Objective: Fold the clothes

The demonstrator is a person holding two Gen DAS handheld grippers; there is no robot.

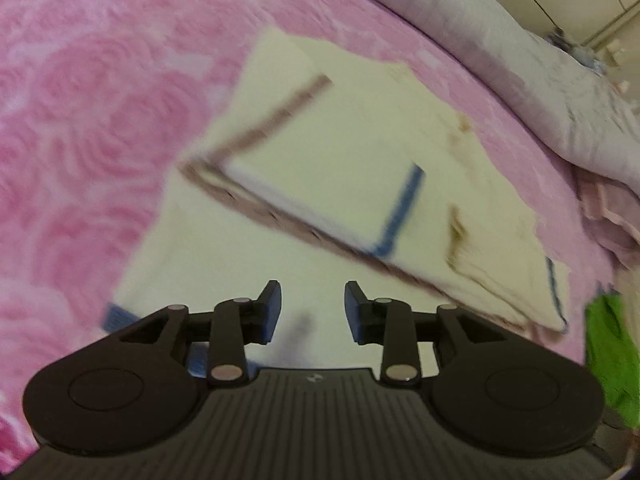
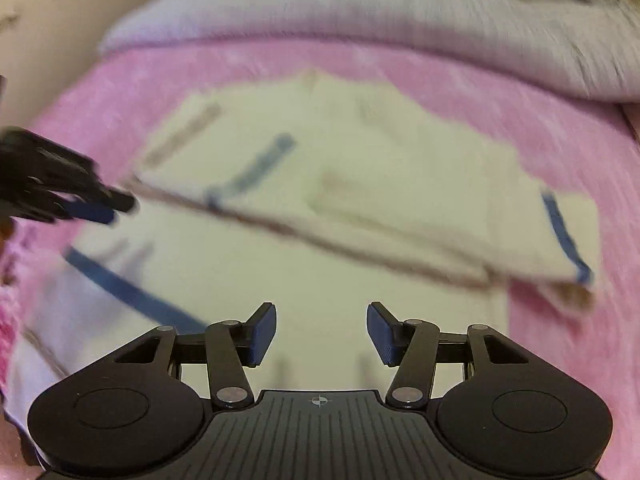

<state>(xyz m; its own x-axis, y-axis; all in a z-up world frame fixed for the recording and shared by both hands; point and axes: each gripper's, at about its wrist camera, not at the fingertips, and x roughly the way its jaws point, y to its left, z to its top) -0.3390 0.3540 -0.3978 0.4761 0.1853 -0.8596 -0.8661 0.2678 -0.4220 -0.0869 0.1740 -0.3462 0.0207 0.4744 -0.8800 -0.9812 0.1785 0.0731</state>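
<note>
The left hand-held gripper [image 1: 313, 309], jaws apart and empty, hovers over the near half of a cream cloth garment with blue and brown trim [image 1: 340, 152], part-folded on a pink rose-patterned bedspread [image 1: 100, 120]. The right hand-held gripper [image 2: 321, 332], also apart and empty, faces the doubled far layers. A pinch catching one layer only could drag that fold askew.

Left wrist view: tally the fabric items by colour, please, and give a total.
Pink: 1, the bedspread
Cream with brown and blue stripes: 1, the part-folded cloth
Grey-lilac: 1, the duvet
Green: 1, the green fabric at the right edge
Total: 4
</note>
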